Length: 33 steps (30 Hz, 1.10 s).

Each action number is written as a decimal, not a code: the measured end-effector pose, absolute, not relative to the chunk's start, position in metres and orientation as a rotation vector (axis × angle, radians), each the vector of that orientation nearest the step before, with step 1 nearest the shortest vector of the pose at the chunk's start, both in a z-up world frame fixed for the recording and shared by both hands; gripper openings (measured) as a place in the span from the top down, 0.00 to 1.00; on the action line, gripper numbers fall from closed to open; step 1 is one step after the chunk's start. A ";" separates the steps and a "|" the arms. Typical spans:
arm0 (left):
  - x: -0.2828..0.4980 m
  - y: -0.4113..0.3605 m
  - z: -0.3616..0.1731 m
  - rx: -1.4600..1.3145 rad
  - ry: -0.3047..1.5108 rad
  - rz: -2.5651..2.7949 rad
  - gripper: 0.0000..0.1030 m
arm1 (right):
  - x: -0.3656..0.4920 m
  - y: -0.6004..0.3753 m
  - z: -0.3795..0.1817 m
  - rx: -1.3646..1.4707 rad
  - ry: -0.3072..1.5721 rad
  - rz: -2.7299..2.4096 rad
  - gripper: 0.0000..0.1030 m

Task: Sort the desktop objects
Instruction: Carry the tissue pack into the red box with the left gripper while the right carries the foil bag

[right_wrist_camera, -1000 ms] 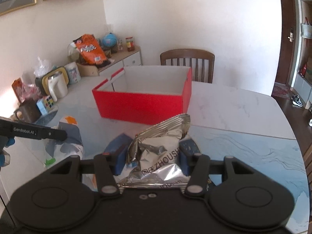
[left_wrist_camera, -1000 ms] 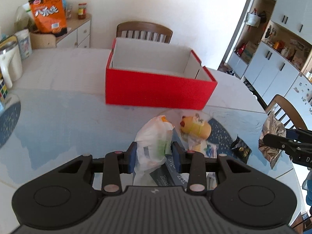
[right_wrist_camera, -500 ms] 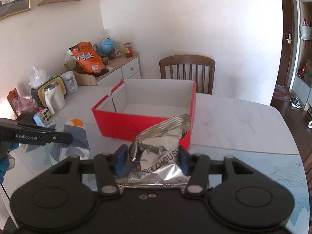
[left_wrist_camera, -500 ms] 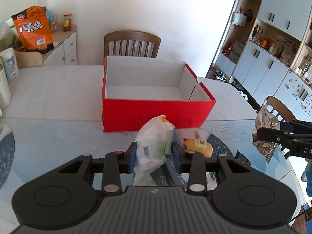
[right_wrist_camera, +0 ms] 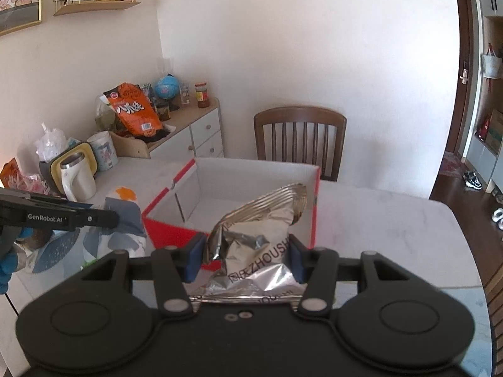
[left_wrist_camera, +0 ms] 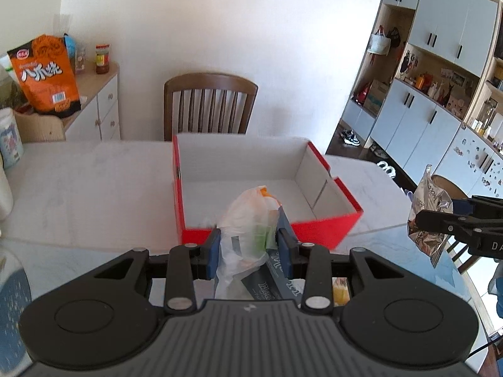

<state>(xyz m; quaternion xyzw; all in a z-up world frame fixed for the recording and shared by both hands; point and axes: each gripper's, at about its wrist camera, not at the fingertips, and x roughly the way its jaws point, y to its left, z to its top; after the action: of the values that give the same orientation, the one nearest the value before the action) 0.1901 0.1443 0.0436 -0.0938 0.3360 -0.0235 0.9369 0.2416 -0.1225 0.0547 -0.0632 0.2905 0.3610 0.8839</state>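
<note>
An open red box [left_wrist_camera: 320, 232] with a white inside stands on the table; it also shows in the right wrist view [right_wrist_camera: 176, 229]. My left gripper [left_wrist_camera: 248, 245] is shut on a white plastic bag [left_wrist_camera: 248, 220] with green and orange contents, held at the box's near wall. My right gripper [right_wrist_camera: 245, 251] is shut on a crumpled silver foil snack bag [right_wrist_camera: 254, 242], held just in front of the box. The foil bag also shows at the right of the left wrist view [left_wrist_camera: 429, 210], the plastic bag at the left of the right wrist view [right_wrist_camera: 122, 220].
A wooden chair [left_wrist_camera: 210, 106] stands behind the table. A side cabinet [right_wrist_camera: 188, 128] carries an orange snack bag [left_wrist_camera: 47, 75], a globe and jars. A white kettle [right_wrist_camera: 77, 179] and a mug stand at the table's left. A yellow item [left_wrist_camera: 341, 292] lies under my left gripper.
Both grippers rose and moved forward toward the red box with their bags. The box now looks nearer and its inside shows more.
</note>
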 end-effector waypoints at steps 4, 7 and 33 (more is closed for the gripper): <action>0.203 0.149 0.050 -0.186 0.674 -0.054 0.66 | 0.252 -0.113 0.060 -0.136 0.600 0.747 0.49; 0.215 0.151 0.052 -0.184 0.671 -0.057 0.66 | 0.261 -0.107 0.062 -0.143 0.598 0.741 0.49; 0.317 0.180 0.044 -0.160 0.717 -0.068 0.66 | 0.315 -0.041 0.049 -0.202 0.646 0.726 0.49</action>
<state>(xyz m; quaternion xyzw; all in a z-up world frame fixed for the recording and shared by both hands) 0.3169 0.1805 0.0440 -0.0783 0.3505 -0.0330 0.9327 0.3147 -0.0412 0.0487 -0.0970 0.3097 0.3483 0.8794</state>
